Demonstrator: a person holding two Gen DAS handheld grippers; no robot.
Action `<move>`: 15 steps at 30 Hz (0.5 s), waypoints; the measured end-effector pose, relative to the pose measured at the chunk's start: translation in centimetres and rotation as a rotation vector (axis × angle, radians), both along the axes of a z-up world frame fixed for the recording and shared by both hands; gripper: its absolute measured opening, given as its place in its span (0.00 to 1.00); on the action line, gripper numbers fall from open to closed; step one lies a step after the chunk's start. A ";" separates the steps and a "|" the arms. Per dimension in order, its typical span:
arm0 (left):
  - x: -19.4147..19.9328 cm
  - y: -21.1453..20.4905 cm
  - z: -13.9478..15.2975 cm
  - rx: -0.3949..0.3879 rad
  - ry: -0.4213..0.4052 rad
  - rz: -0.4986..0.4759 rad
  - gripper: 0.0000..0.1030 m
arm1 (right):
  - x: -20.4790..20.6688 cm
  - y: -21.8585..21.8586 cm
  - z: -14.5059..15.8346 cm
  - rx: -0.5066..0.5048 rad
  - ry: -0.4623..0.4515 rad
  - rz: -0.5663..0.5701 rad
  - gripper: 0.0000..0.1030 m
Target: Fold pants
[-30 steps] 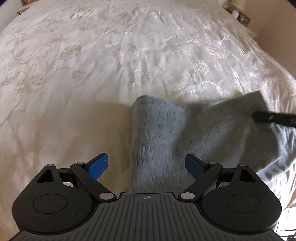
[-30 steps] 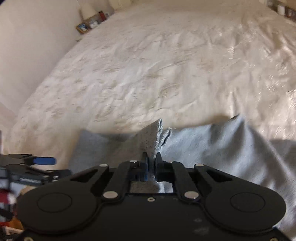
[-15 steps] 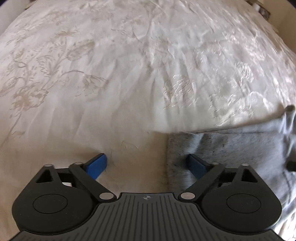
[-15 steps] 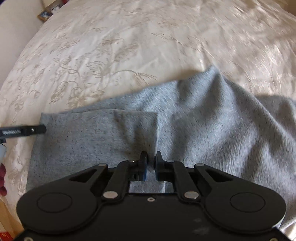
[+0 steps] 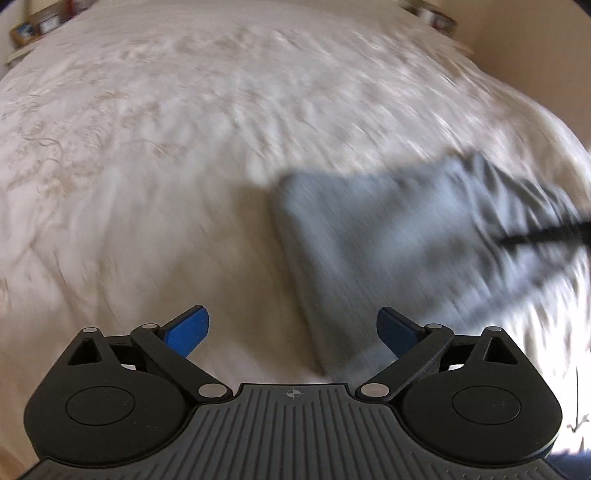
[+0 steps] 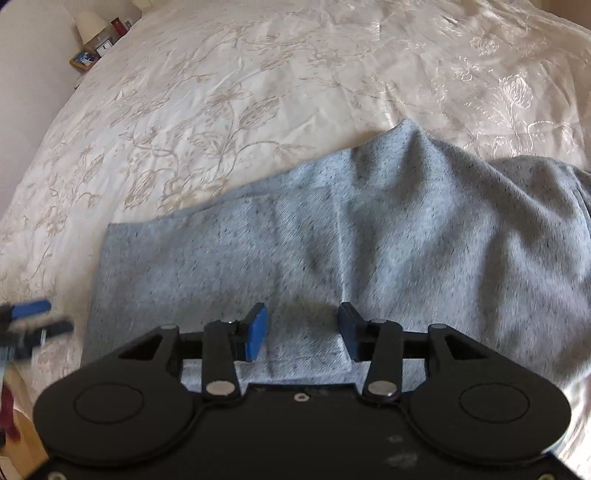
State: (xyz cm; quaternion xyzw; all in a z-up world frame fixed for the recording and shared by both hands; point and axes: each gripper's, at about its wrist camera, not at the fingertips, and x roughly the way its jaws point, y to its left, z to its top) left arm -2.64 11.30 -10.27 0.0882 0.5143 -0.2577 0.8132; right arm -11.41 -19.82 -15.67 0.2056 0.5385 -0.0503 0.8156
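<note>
The grey speckled pants (image 6: pixel 369 243) lie folded on the cream bedspread (image 6: pixel 258 92), flat on the left and bunched up on the right. My right gripper (image 6: pixel 302 330) is open just above their near edge, blue pads apart and holding nothing. In the left wrist view, which is blurred, the pants (image 5: pixel 388 236) lie ahead and to the right. My left gripper (image 5: pixel 291 332) is wide open and empty, its right finger over the pants' near corner. The right gripper shows there as a dark bar (image 5: pixel 543 234), and the left gripper (image 6: pixel 26 325) shows at the right view's left edge.
The embroidered bedspread (image 5: pixel 166 147) stretches far ahead and to the left. A nightstand with a lamp and a picture frame (image 6: pixel 90 44) stands at the far left corner. Small items (image 5: pixel 432 16) sit by the far right wall.
My right gripper has opened and let go of the pants' fold, which now lies flat. My left gripper has moved fast, so the pants sit further ahead in its view.
</note>
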 end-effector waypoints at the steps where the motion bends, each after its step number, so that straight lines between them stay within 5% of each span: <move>1: -0.8 -0.3 -0.2 0.004 0.007 -0.019 0.96 | 0.0 0.2 0.0 0.001 0.000 -0.004 0.46; 11: -1.1 -2.3 -3.4 0.068 0.031 0.053 0.96 | 0.0 0.9 0.5 -0.037 -0.014 0.024 0.46; 15: -0.4 -0.9 -4.7 0.155 0.026 0.125 0.97 | 0.2 0.4 -0.8 -0.071 0.028 0.034 0.46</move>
